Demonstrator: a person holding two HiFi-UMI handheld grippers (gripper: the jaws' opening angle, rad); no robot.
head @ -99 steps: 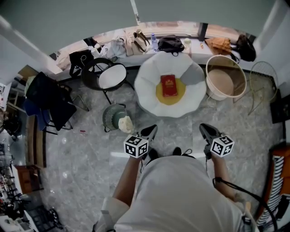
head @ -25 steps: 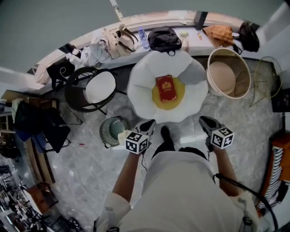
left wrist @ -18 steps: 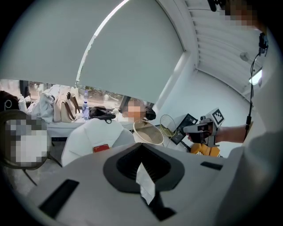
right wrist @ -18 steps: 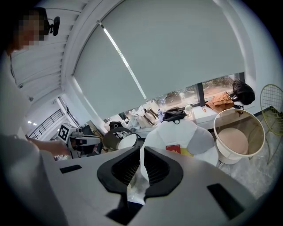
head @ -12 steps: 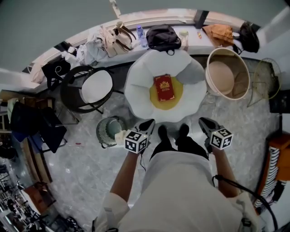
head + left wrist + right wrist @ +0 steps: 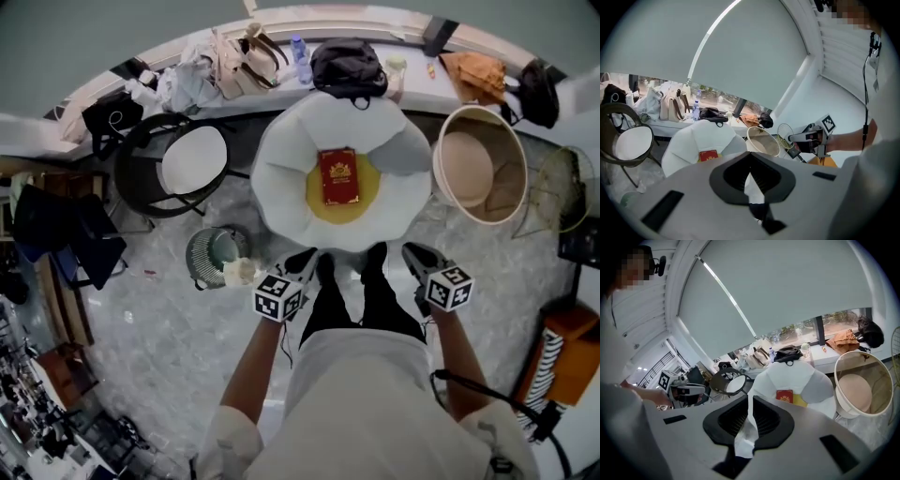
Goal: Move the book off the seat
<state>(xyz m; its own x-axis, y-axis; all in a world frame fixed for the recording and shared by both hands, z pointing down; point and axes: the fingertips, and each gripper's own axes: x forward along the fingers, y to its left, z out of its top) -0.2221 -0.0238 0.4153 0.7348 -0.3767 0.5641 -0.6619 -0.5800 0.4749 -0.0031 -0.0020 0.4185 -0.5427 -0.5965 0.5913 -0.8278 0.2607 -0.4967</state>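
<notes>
On the far left stands one black chair [image 6: 192, 161] with a round white pad. Near it on the floor sits one small round green thing [image 6: 208, 255]; what it is cannot be told.

There are two grippers, one in each hand. The left gripper [image 6: 305, 260] is held low in front of the person. Its two jaws are pressed together and nothing is between them.

In the middle is one big white seat [image 6: 281, 178] shaped like a flower. One yellow cushion [image 6: 317, 195] lies in it. One red book [image 6: 338, 175] lies flat on that cushion, in the middle of the seat. Neither gripper touches the book; both are near the front edge of the seat. Behind the seat, on the ledge, lies one black bag [image 6: 348, 67].

The right gripper [image 6: 413, 253] is held beside the left one. Its jaws are together too, with nothing in them.

On the right stands one round tan tub chair [image 6: 506, 183], just beside the white seat.
</notes>
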